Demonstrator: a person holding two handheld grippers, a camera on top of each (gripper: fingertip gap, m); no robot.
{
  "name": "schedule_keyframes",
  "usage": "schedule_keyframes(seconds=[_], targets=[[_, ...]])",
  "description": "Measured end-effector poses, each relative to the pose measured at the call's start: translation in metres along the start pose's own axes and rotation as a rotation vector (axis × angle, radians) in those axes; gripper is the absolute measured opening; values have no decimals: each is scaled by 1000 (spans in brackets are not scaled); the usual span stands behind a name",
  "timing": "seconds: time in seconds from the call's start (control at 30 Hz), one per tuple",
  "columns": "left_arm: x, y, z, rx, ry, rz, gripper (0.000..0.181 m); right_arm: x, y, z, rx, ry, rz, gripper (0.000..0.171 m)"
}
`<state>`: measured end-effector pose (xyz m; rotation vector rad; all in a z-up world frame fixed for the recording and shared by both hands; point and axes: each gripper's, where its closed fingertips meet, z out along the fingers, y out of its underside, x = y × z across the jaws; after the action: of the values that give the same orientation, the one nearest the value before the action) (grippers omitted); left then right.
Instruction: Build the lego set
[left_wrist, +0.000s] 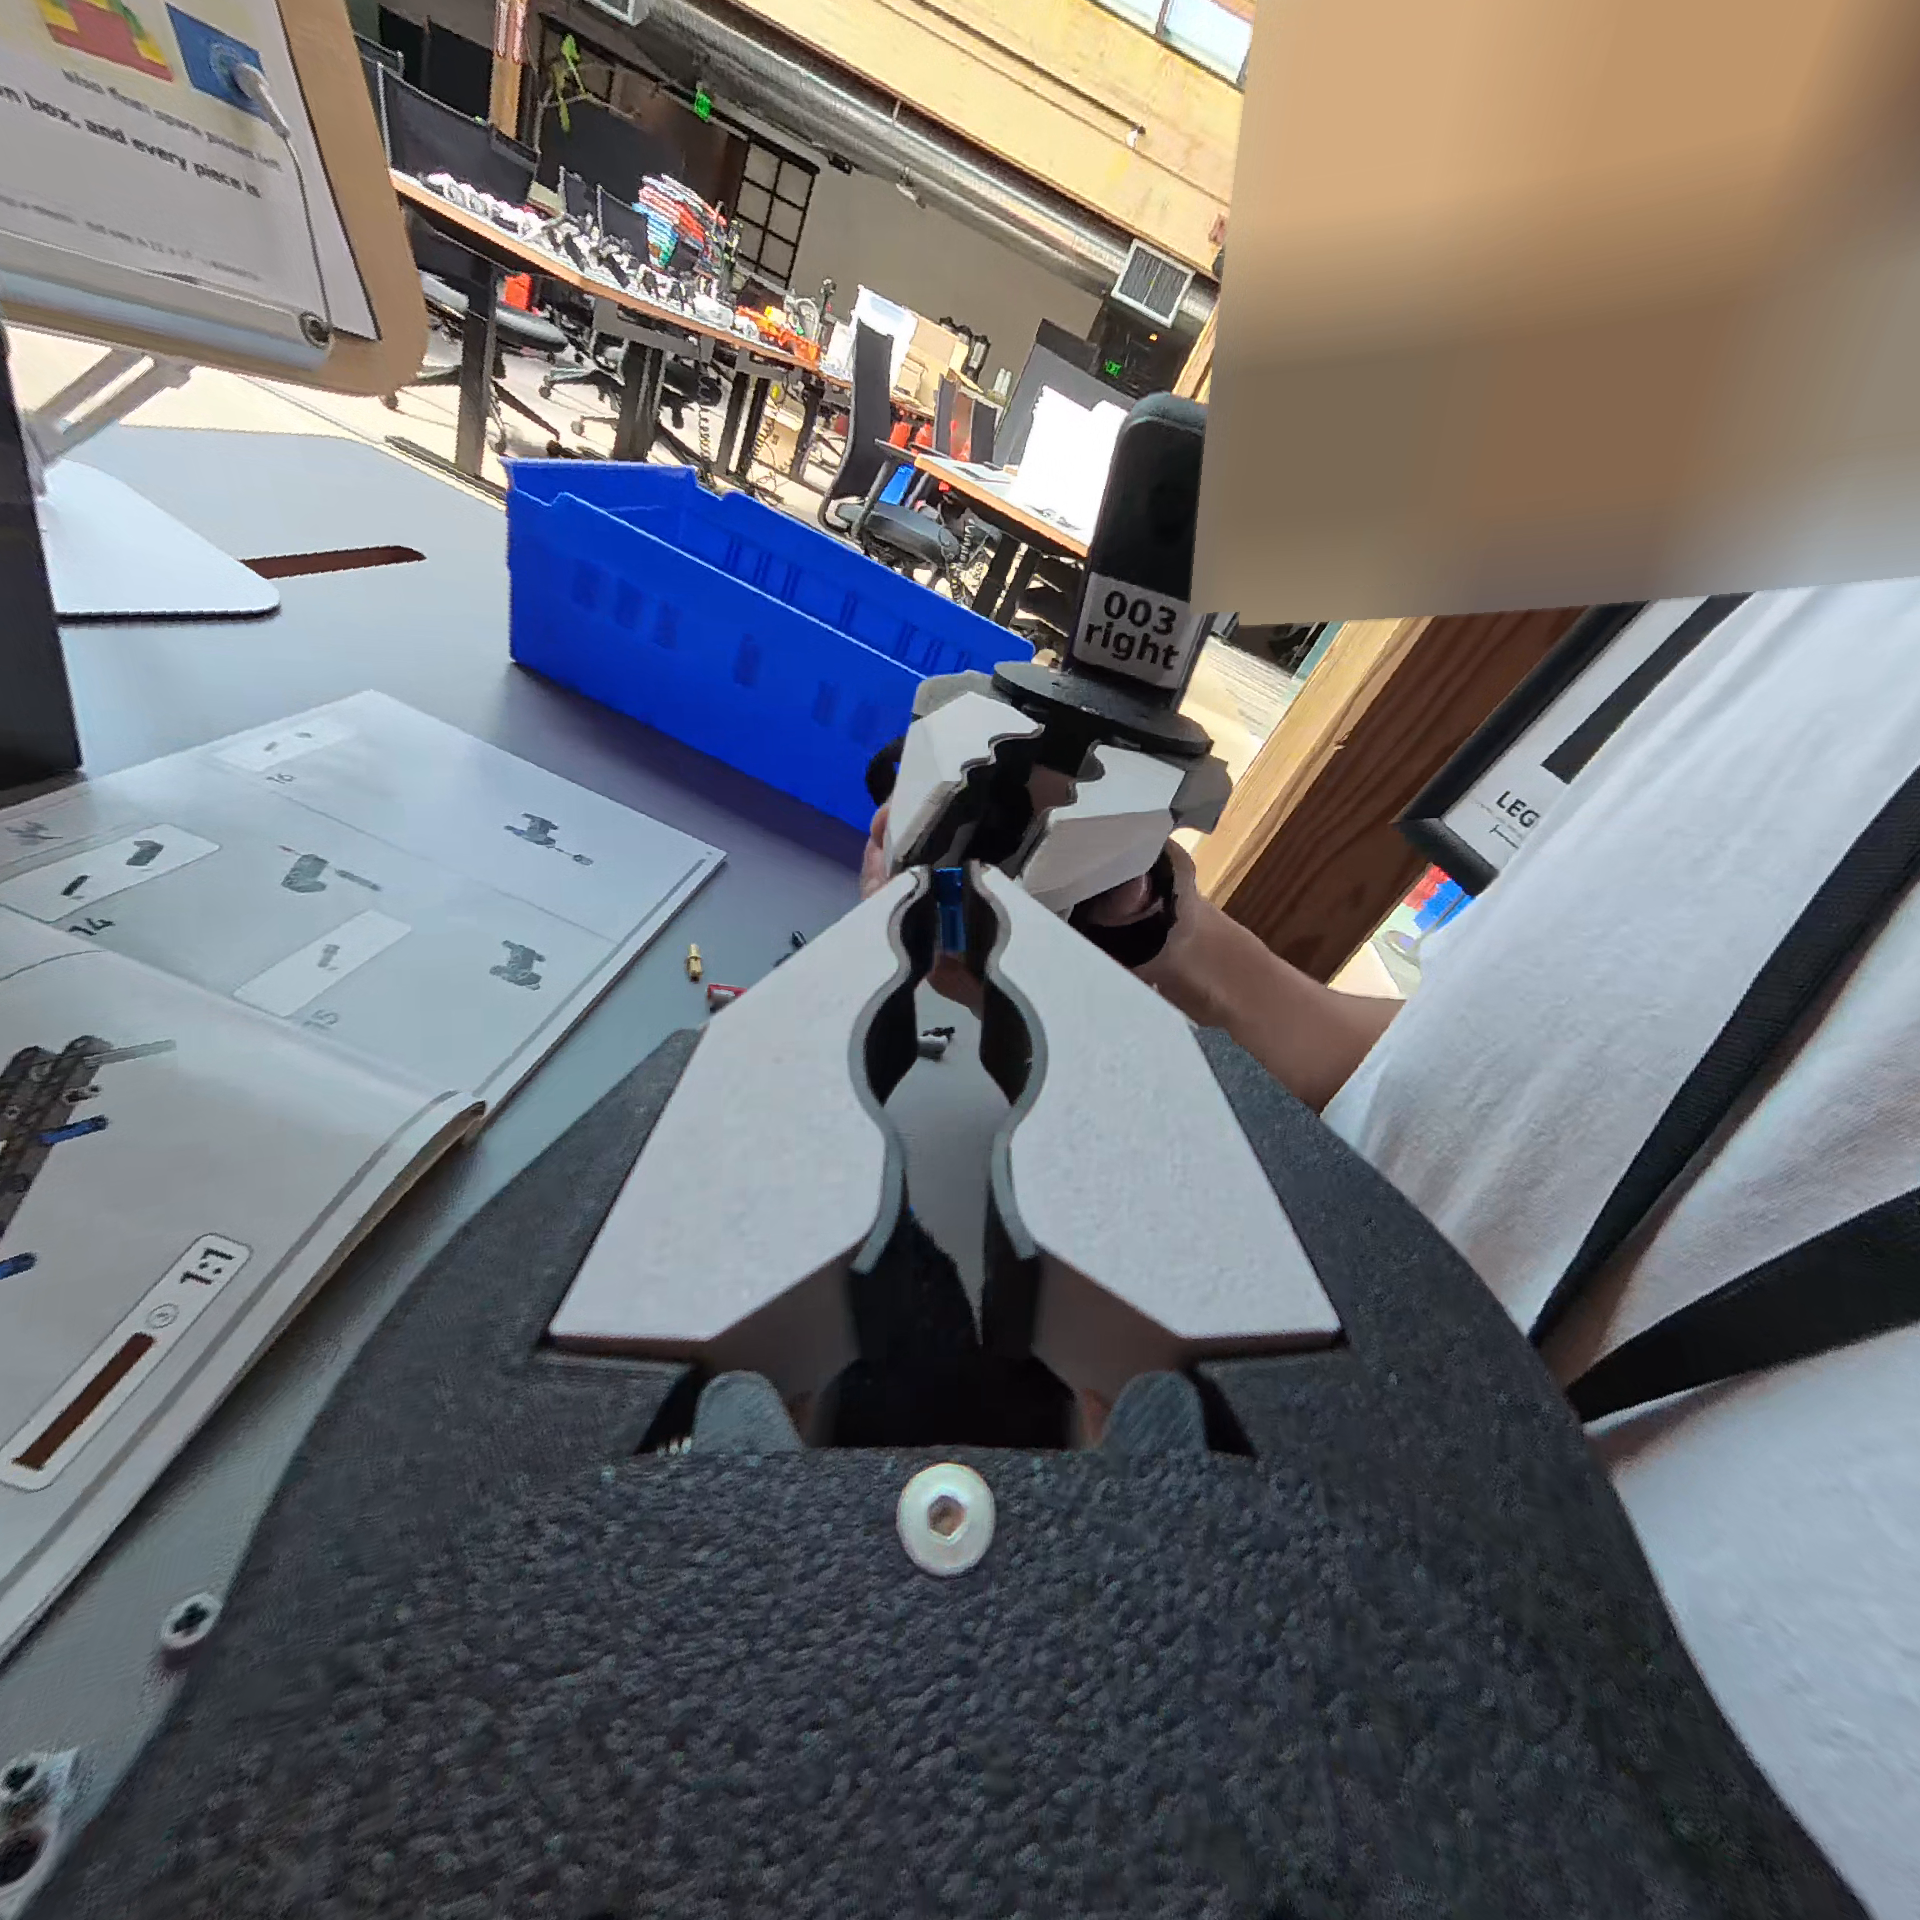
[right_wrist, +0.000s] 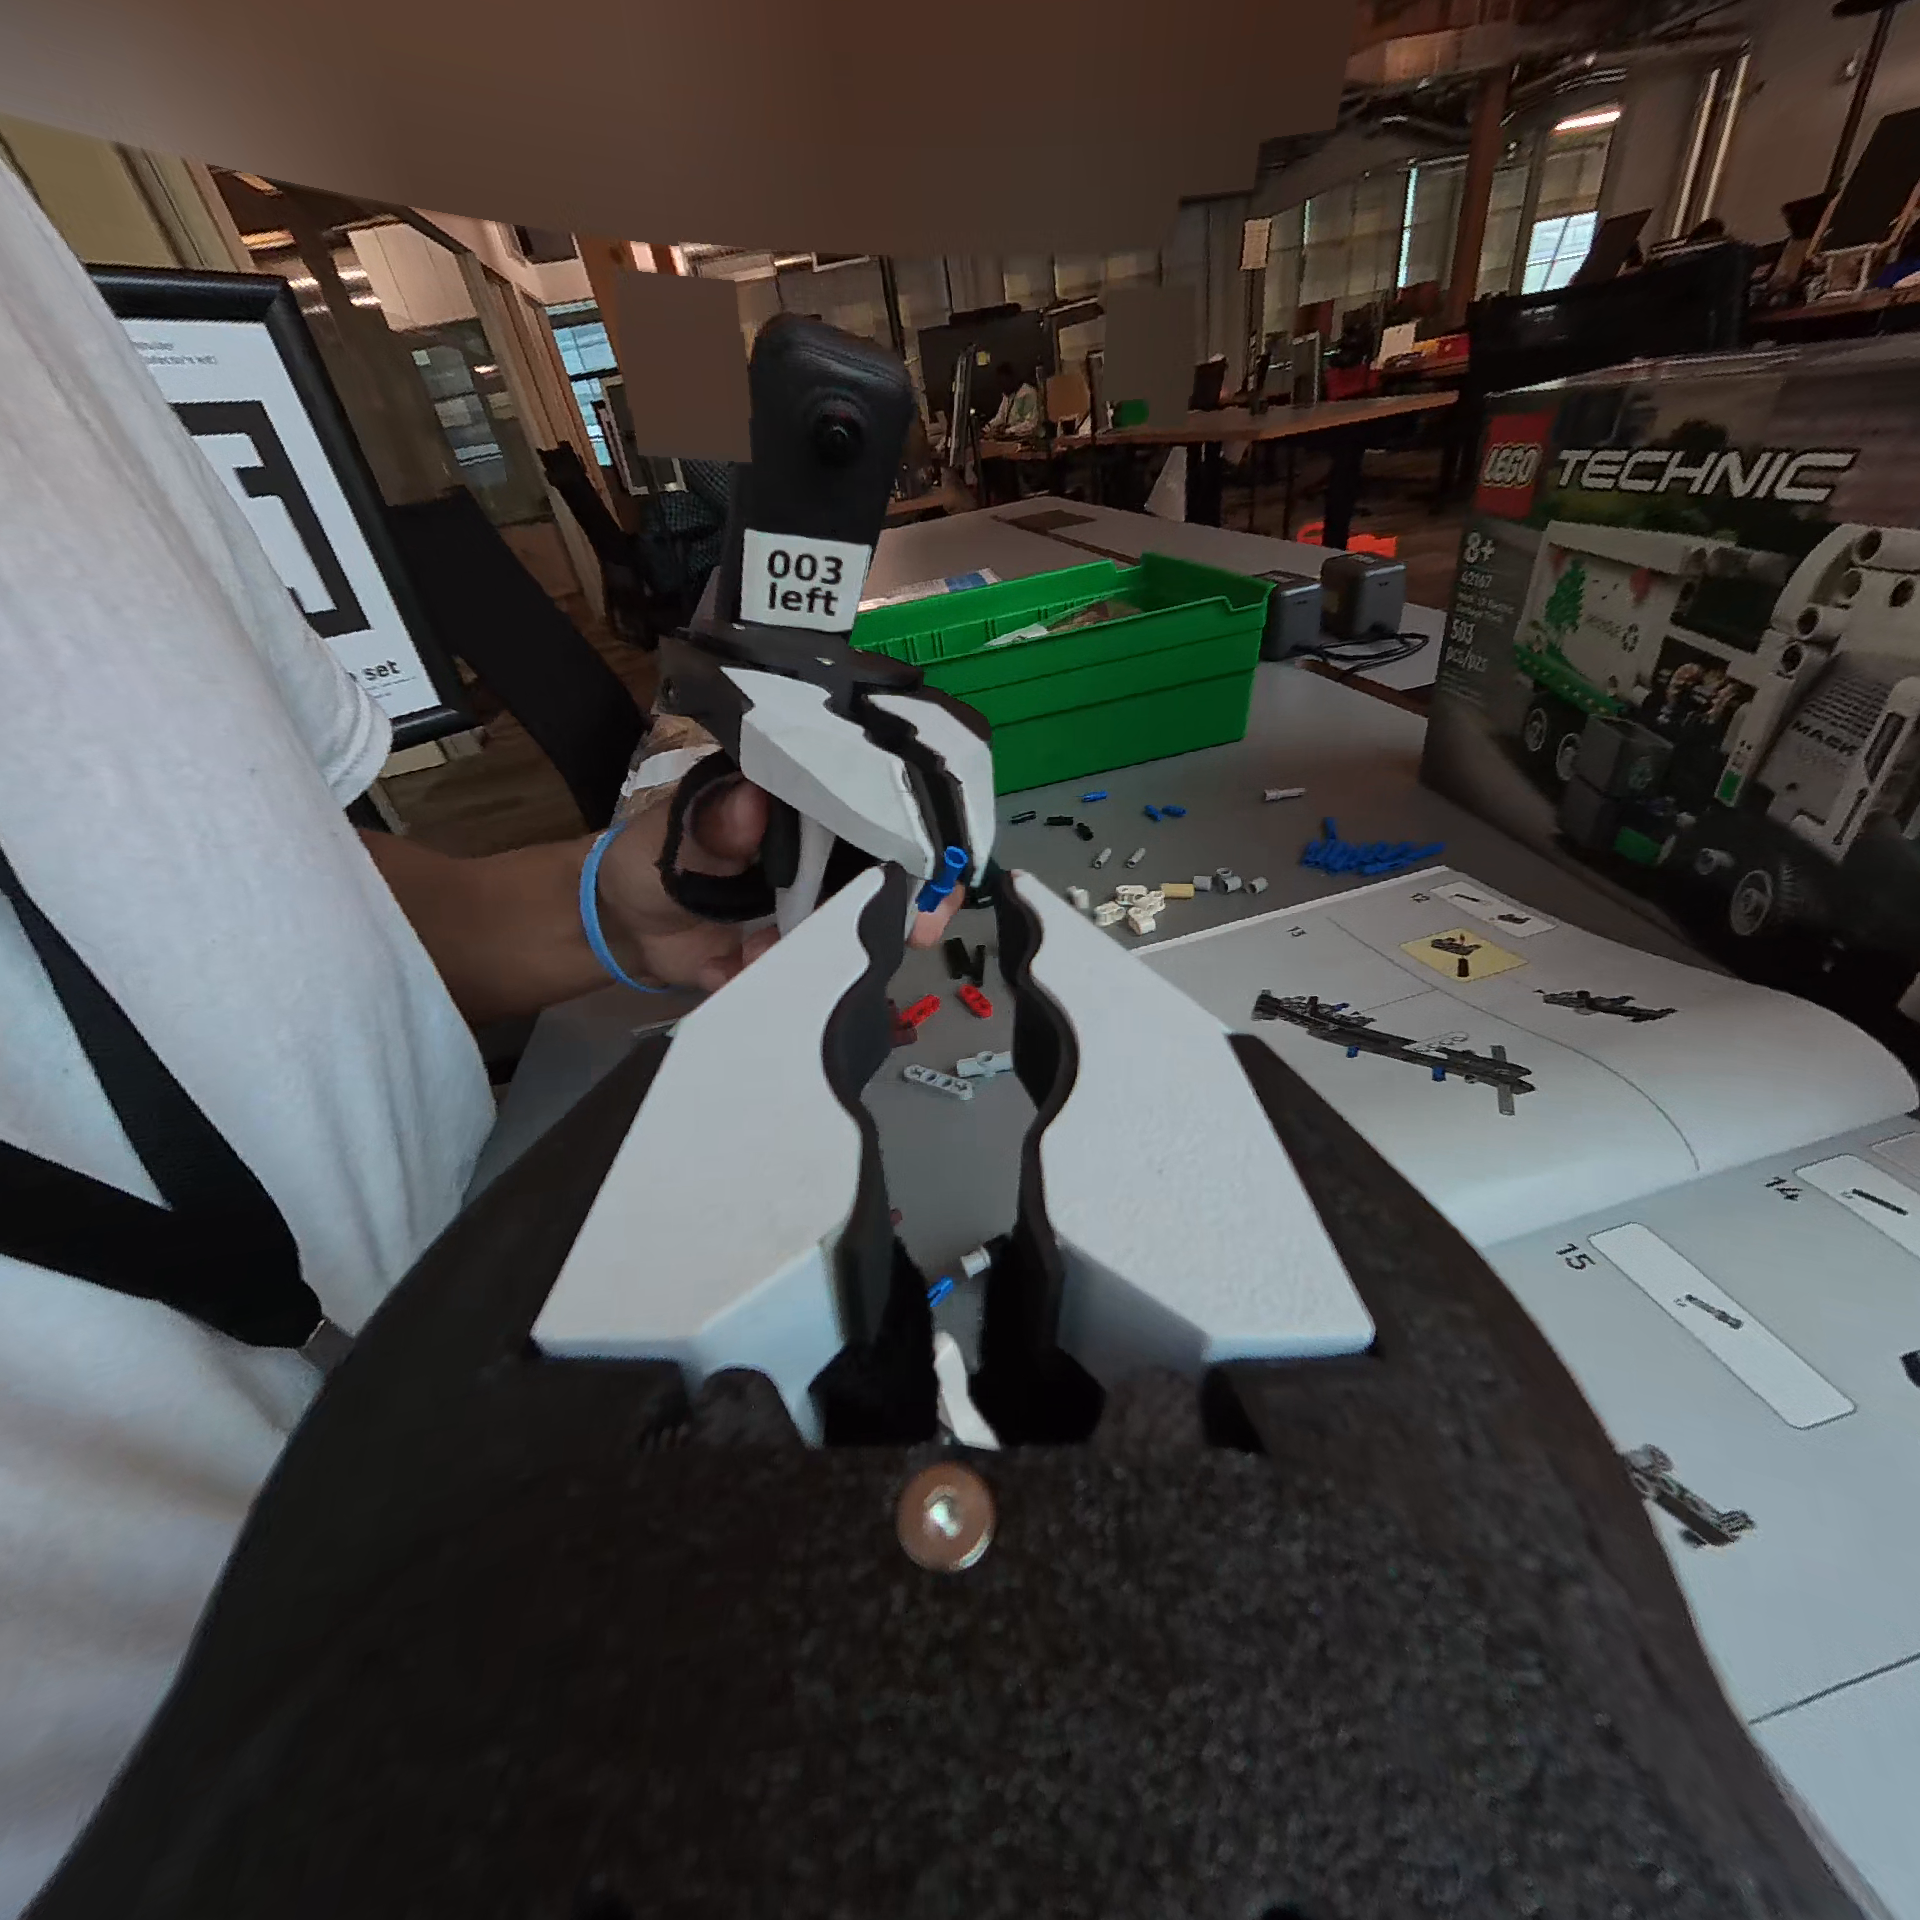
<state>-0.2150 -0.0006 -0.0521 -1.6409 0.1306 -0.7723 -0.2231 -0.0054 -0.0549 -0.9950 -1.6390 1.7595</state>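
Both grippers are held up above the table, tip to tip. My left gripper (left_wrist: 948, 888) is shut on a small blue pin (left_wrist: 951, 914), which stands upright between its tips. In the right wrist view the left gripper (right_wrist: 951, 854) comes in from the upper left with the blue pin (right_wrist: 943, 876) sticking out of its tips. My right gripper (right_wrist: 951, 883) is open, with its fingertips on either side of the pin and not closed on it. It also shows in the left wrist view (left_wrist: 982, 852), facing mine.
An open instruction booklet (left_wrist: 312, 935) (right_wrist: 1455, 1039) lies on the grey table. A blue bin (left_wrist: 727, 634) stands behind it. A green bin (right_wrist: 1091, 675), the set's box (right_wrist: 1683, 644), a pile of blue pins (right_wrist: 1361, 854) and loose small pieces (right_wrist: 1143, 904) lie beyond. The person's white shirt (right_wrist: 156, 831) is close. My left and right fingertips are right by each other.
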Motion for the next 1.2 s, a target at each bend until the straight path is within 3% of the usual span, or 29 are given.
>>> schedule_keyframes(seconds=[0.13,0.27,0.33,0.47,0.6,0.7,0.8,1.07,1.2], targets=[[-7,2,-5,-30,-24,-47,2,-2,1,-13,-4,-49,-3,14],[-25,43,-17,-327,-140,35,2,10,23,-29,-156,-21,-93,14],[-13,56,-16,-381,-71,94,3,1,31,-29,-201,-91,-72,16],[19,57,-7,-380,129,-4,2,-25,29,-15,-151,-191,-188,15],[30,57,-10,-396,311,-386,3,-49,38,-16,-208,-294,-232,16],[34,58,-13,-408,407,-545,2,-60,40,-18,-230,-349,-276,16],[45,57,-11,-416,483,-586,2,-60,43,-14,-251,-342,-343,13],[54,62,-6,-432,504,-586,2,-66,41,-15,-242,-371,-343,9],[47,54,-3,-345,492,-667,2,-58,37,-15,-210,-307,-364,6]])
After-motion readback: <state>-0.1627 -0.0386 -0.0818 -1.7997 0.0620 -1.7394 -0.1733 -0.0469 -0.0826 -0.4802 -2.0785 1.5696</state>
